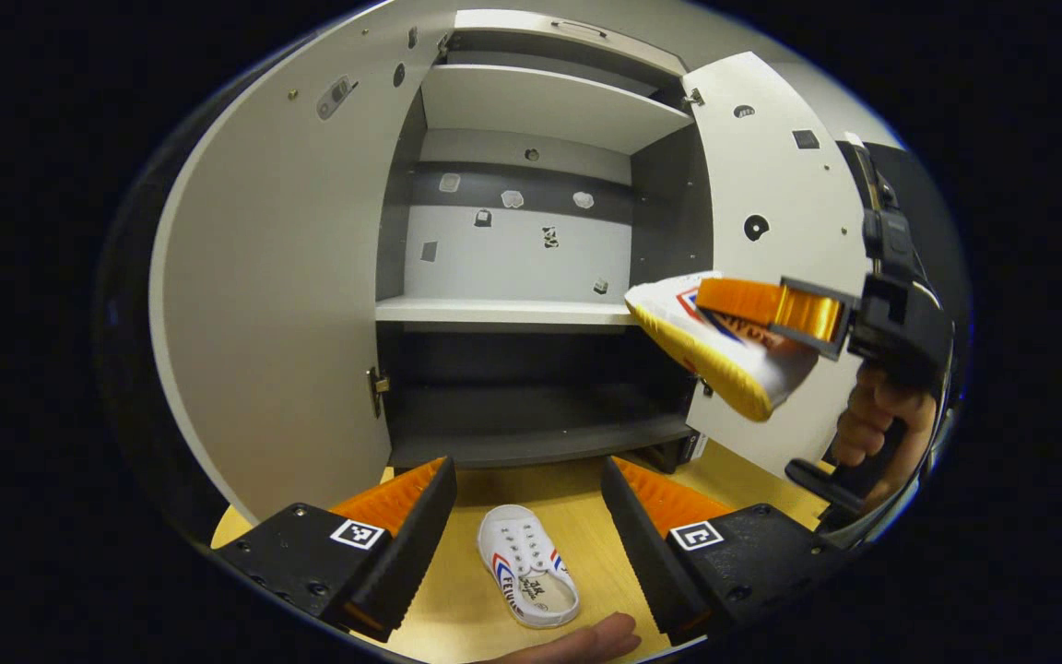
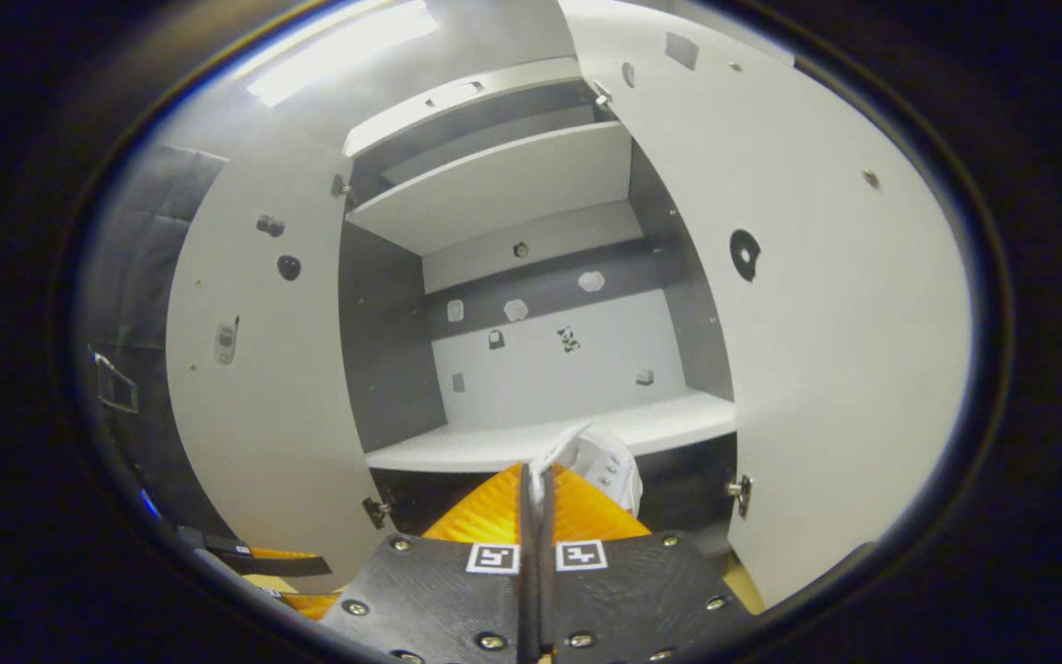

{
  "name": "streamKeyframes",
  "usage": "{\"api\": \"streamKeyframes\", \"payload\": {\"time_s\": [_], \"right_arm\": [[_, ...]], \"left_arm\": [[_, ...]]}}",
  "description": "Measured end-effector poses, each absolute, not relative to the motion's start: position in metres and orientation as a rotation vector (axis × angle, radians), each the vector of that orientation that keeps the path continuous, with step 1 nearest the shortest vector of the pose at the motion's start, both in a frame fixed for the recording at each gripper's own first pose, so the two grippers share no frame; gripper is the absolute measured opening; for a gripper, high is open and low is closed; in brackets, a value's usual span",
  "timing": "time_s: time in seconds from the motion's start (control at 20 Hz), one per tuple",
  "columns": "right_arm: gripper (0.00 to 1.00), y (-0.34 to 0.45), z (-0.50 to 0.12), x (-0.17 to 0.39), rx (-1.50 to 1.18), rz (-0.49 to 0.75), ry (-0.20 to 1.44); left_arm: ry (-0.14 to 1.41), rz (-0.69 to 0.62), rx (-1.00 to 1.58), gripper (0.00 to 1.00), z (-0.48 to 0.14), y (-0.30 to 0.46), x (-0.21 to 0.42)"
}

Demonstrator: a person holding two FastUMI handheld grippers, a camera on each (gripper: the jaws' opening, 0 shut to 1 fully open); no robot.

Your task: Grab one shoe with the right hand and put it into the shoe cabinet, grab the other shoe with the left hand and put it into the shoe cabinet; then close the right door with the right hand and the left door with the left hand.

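The first step is in hand: at the right of the left gripper view, the right gripper point(image 1: 741, 304) carries one shoe point(image 1: 725, 355) in the air, its fingers pinched on the shoe's upper edge, in front of the open shoe cabinet point(image 1: 531, 314). In the right gripper view those fingers are pressed nearly together on the shoe's collar point(image 2: 586, 456), the white shelf point(image 2: 660, 424) just ahead. The next move likely calls for carrying it onto a shelf, then releasing. The left gripper point(image 1: 526, 503) is spread wide above the other shoe point(image 1: 528, 576), lying on the wooden floor point(image 1: 531, 484) at bottom centre (both doors stand open).
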State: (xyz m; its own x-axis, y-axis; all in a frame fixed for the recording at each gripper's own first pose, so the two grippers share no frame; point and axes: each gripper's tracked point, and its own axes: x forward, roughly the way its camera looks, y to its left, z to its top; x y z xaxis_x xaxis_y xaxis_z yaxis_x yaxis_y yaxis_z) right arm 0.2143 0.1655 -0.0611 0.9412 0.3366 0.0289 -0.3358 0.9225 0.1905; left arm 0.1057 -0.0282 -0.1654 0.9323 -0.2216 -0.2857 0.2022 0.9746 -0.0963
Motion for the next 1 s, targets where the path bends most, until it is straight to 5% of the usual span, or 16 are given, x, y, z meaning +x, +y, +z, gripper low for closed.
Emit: {"api": "streamKeyframes", "payload": {"time_s": [0.5, 1.0], "right_arm": [[0.0, 0.161, 0.021, 0.343, 0.088, 0.26, -0.055], [0.01, 0.17, -0.012, 0.45, -0.132, 0.269, 0.017]], "left_arm": [[0.288, -0.221, -0.045, 0.97, -0.172, -0.029, 0.133], [0.238, -0.174, -0.05, 0.97, -0.166, -0.017, 0.138]]}}
